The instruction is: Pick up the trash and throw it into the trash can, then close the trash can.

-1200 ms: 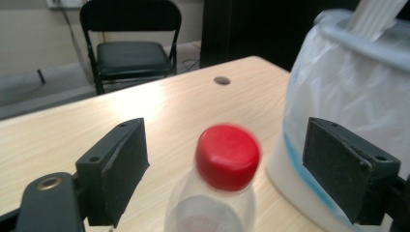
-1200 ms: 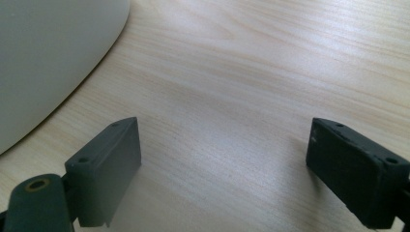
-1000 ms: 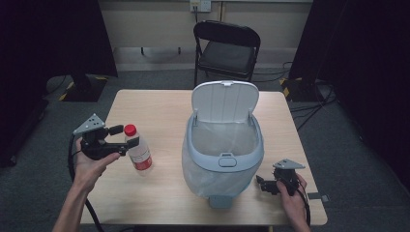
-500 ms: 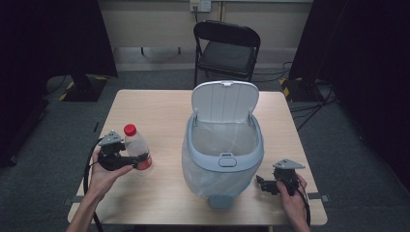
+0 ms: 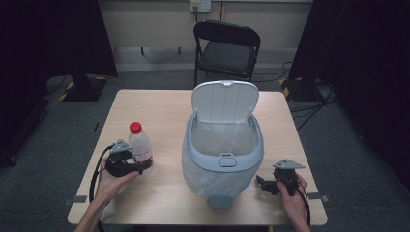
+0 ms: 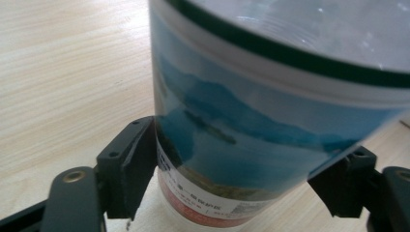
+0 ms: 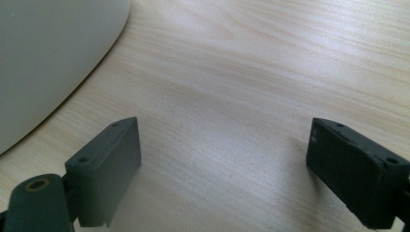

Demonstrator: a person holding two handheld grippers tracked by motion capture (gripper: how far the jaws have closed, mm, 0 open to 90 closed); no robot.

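A clear plastic bottle (image 5: 139, 145) with a red cap and a blue label stands upright on the left of the wooden table (image 5: 159, 106). My left gripper (image 5: 140, 165) is low at the bottle's base. Its jaws have just been closing, and in the left gripper view the bottle (image 6: 251, 121) fills the space between the two pads of the left gripper (image 6: 246, 164), which touch its sides. A pale blue bin (image 5: 222, 159) with a plastic liner and a raised lid stands mid-table. My right gripper (image 5: 261, 183) rests open to the right of the bin, with bare table between the jaws (image 7: 225, 154).
The bin's curved wall (image 7: 48, 58) lies close on the left in the right gripper view. A black folding chair (image 5: 227, 48) stands beyond the far table edge. Cables trail from both grippers toward the near edge.
My left gripper has come down from beside the bottle's upper part to its lower body, and its jaws now flank the bottle. The bottle, bin and right gripper have stayed put.
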